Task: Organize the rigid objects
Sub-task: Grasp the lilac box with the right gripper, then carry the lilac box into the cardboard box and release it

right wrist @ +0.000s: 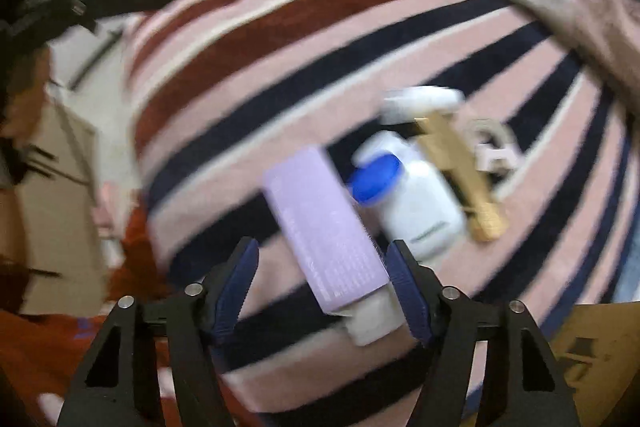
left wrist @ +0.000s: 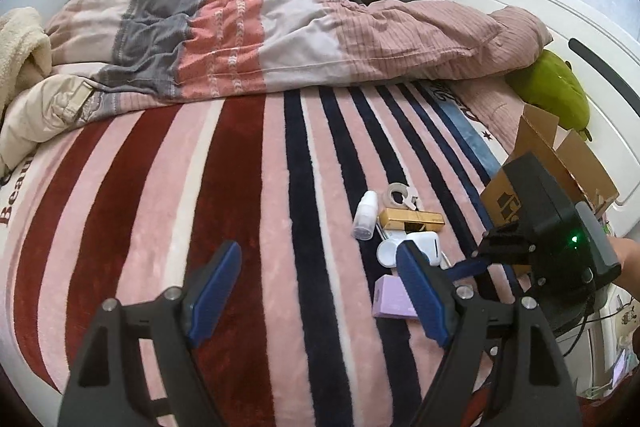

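Several small objects lie on the striped blanket (left wrist: 248, 187): a lilac box (left wrist: 390, 299), a white bottle (left wrist: 365, 215), a gold box (left wrist: 412, 219), a tape roll (left wrist: 400, 195) and a white jar (left wrist: 424, 245). My left gripper (left wrist: 320, 295) is open and empty above the blanket, left of the pile. My right gripper (right wrist: 324, 287) is open, its fingers on either side of the lilac box (right wrist: 324, 223), not touching it. The white jar with a blue lid (right wrist: 412, 195), gold box (right wrist: 460, 175) and tape roll (right wrist: 492, 147) lie beyond. The right wrist view is blurred.
An open cardboard box (left wrist: 548, 163) stands at the bed's right edge, also in the right wrist view (right wrist: 592, 355). A rumpled duvet (left wrist: 248, 35) covers the far half of the bed. A green plush (left wrist: 552, 91) lies by the white headboard (left wrist: 540, 19).
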The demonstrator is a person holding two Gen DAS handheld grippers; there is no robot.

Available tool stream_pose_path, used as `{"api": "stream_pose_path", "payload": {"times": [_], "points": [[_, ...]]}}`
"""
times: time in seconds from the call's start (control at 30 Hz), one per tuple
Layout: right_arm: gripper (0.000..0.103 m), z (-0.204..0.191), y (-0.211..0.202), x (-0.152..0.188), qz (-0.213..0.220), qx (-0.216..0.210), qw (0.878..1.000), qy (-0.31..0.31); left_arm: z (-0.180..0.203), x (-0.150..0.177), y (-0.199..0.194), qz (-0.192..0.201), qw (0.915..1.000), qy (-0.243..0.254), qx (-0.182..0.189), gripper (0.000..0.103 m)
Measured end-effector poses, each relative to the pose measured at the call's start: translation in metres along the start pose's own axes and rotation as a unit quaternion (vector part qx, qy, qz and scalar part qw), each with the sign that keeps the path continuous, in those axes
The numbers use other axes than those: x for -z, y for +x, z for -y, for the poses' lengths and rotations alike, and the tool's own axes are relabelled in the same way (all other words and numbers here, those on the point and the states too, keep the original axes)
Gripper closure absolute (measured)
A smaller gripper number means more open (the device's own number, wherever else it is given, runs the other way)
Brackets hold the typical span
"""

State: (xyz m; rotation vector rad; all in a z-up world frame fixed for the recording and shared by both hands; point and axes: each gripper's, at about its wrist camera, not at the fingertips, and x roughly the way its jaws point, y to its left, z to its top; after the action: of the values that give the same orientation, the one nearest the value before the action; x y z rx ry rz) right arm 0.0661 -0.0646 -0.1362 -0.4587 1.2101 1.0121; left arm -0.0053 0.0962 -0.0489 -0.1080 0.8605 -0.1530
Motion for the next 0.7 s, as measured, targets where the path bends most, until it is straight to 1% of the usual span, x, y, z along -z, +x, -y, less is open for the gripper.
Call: {"api": "stream_pose_path", "payload": {"times": [0.03,0.07,0.1,0.17,0.2,0.27,0.33,0.47,0.53,0.63,0.67,0.7], "points": [[0.047,-0.001,0.001,0.000,-0.002,-0.011,1.000,0.007,-0.001,0.002,0.000,-0.002,1.0000,-0.002,-0.001,0.026],[0.048,-0.002,0.004,0.000,-0.006,-0.012,1.000,0.010,-0.002,0.002,0.001,-0.004,1.0000,-0.003,-0.001,0.026],[0.051,-0.005,0.008,0.000,-0.011,0.001,1.000,0.002,-0.004,0.004,0.002,-0.007,1.0000,-0.005,0.000,0.026],[0.065,-0.009,0.018,0.001,-0.023,0.033,0.999,-0.020,-0.006,0.007,0.005,-0.016,0.9998,-0.010,0.005,0.026],[0.067,-0.009,0.021,0.002,-0.027,0.037,0.999,-0.020,-0.007,0.009,0.006,-0.020,0.9997,-0.012,0.008,0.026],[0.070,-0.009,0.022,-0.004,-0.021,0.038,0.999,-0.015,-0.007,0.011,0.007,-0.027,0.9994,-0.016,0.017,0.026],[0.071,-0.016,0.012,-0.006,-0.003,0.037,0.999,-0.025,-0.004,0.012,0.006,-0.029,0.9989,-0.019,0.031,0.026],[0.071,-0.036,-0.028,-0.015,0.049,0.037,0.996,-0.057,0.010,0.002,-0.004,-0.022,0.9953,-0.027,0.090,0.026],[0.071,-0.046,-0.050,-0.017,0.072,0.044,0.994,-0.068,0.020,-0.007,-0.010,-0.013,0.9935,-0.026,0.110,0.026],[0.071,-0.048,-0.087,-0.019,0.108,0.046,0.990,-0.083,0.041,-0.025,-0.021,0.007,0.9888,-0.019,0.148,0.026],[0.071,-0.049,-0.096,-0.018,0.118,0.049,0.988,-0.086,0.053,-0.034,-0.023,0.011,0.9862,-0.011,0.165,0.026],[0.071,-0.046,-0.108,-0.014,0.130,0.055,0.986,-0.088,0.062,-0.039,-0.023,0.012,0.9848,-0.004,0.173,0.026]]}}
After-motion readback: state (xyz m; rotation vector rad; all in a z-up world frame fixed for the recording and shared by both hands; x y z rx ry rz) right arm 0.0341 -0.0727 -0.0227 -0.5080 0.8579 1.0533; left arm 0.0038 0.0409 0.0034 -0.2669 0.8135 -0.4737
